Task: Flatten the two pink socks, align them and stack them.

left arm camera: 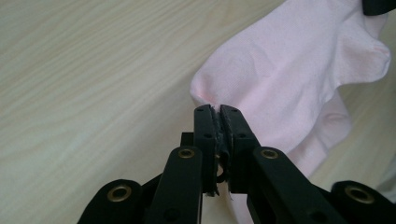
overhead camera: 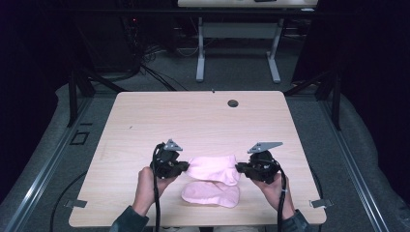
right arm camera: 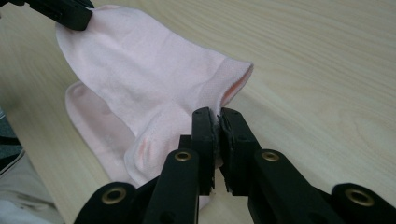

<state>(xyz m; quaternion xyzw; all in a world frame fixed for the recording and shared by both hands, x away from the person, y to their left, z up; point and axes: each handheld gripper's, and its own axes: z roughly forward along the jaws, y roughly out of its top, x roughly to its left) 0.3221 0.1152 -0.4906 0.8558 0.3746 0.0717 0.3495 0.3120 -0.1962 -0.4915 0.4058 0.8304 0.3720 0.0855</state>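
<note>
Pink sock [overhead camera: 212, 169] pinched between both tools, partly hiding second sock [overhead camera: 211, 194].

The raised sock [overhead camera: 213, 167] hides part of the lower sock [overhead camera: 211, 194].

Pale wood-grain rectangular table [overhead camera: 159, 116] with rounded corners, small dark round cable hole [overhead camera: 233, 103] near its far edge, white metal-legged desk [overhead camera: 237, 34] beyond on grey carpet, tangled black cables [overhead camera: 145, 63] on the floor at far left
</note>
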